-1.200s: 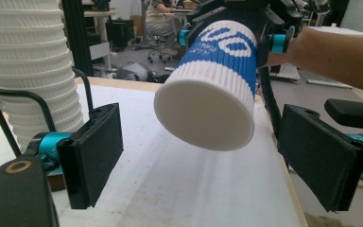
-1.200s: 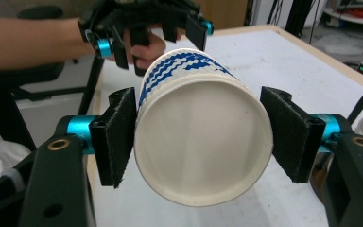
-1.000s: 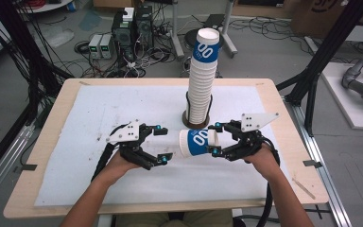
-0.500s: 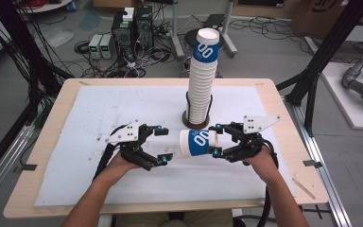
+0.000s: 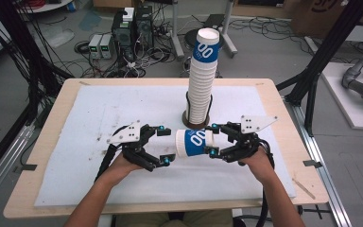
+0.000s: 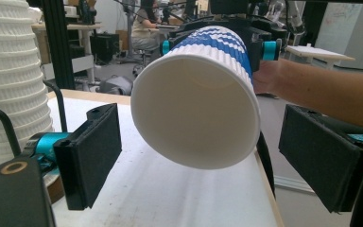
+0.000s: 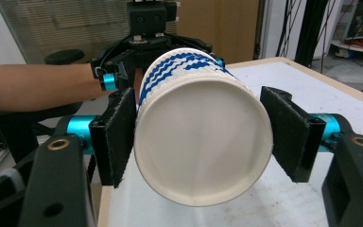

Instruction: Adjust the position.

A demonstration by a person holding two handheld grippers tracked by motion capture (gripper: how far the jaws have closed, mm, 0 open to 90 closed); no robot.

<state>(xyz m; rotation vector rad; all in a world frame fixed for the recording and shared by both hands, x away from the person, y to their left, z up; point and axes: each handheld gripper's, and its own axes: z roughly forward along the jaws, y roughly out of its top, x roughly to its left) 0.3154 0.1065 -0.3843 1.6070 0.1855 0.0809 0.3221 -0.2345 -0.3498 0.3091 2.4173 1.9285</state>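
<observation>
A white paper cup with blue print (image 5: 194, 143) lies level in the air above the mat. My right gripper (image 5: 212, 139) is shut on its base end, and the right gripper view shows the flat bottom (image 7: 201, 142) between my right gripper's (image 7: 204, 137) two pads. My left gripper (image 5: 165, 144) faces it from the left, open. Its jaws have just been opening. The cup's mouth (image 6: 196, 109) sits between my left gripper's (image 6: 208, 156) pads with a gap on each side. A tall stack of the same cups (image 5: 202, 80) stands upright in a black wire holder (image 5: 196, 120) just behind.
A white mat (image 5: 99, 109) covers the wooden table (image 5: 52, 142). The cup stack (image 6: 7, 85) rises close at the left in the left gripper view. Black frame posts, cables and boxes stand on the floor beyond the table.
The left gripper's jaws stand a little wider apart around the cup's mouth. Both hands and the cup keep their places.
</observation>
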